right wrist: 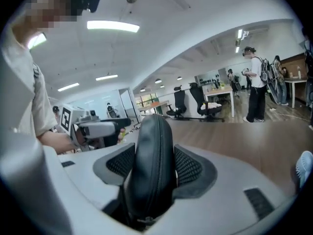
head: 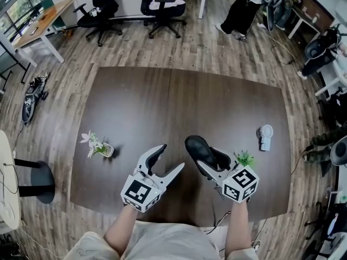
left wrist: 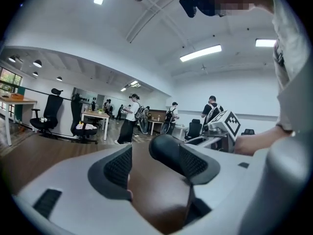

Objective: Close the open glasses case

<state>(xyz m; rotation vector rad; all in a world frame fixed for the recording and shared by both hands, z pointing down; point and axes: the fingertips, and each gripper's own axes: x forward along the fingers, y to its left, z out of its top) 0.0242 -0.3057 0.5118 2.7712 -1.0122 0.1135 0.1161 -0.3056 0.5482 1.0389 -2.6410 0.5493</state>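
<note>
A black zippered glasses case (head: 199, 149) hangs over the near part of the dark brown table (head: 162, 102), held by my right gripper (head: 210, 166). In the right gripper view the case (right wrist: 152, 151) stands on edge between the two pads, its halves together and the zipper seam facing the camera; the right gripper (right wrist: 154, 166) is shut on it. My left gripper (head: 172, 157) is just left of the case, jaws open with nothing between them. The left gripper view shows the case (left wrist: 166, 151) just beyond the right pad of the left gripper (left wrist: 155, 166).
A small flower pot (head: 98, 147) lies at the table's left. A green plant (head: 245, 158) and a white mini fan (head: 265, 136) stand at its right. Office chairs (head: 162, 10) and a standing person (head: 241, 10) are beyond the far edge.
</note>
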